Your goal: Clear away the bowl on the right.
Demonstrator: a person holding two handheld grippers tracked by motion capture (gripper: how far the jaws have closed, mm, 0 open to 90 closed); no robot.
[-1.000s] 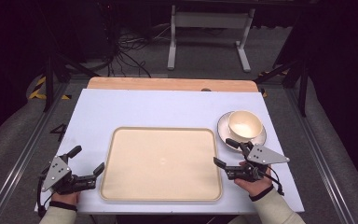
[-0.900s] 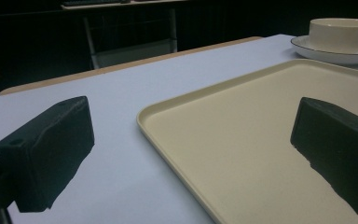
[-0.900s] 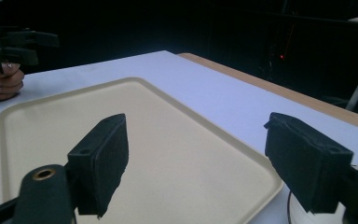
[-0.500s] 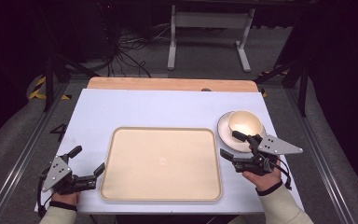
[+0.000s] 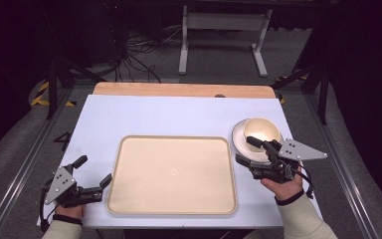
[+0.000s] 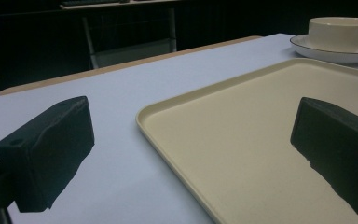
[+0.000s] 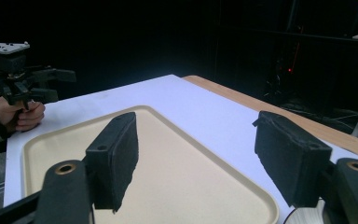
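Cup (image 5: 262, 131) on its saucer (image 5: 241, 144) sits just right of the tray (image 5: 171, 174) on the worktop (image 5: 154, 114) — hard, smooth, easy to break — so the right claw (image 5: 252, 151), spread and closing with nothing inside, should pinch its rim, while the left claw (image 5: 92, 172) rests spread.

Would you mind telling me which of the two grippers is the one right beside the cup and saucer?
The right gripper: it sits against the saucer holding the cup, while the left gripper rests across the tray.

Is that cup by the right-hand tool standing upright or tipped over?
Upright. The cup sits squarely on its saucer, its round mouth facing up; seen from the side, its rim is level.
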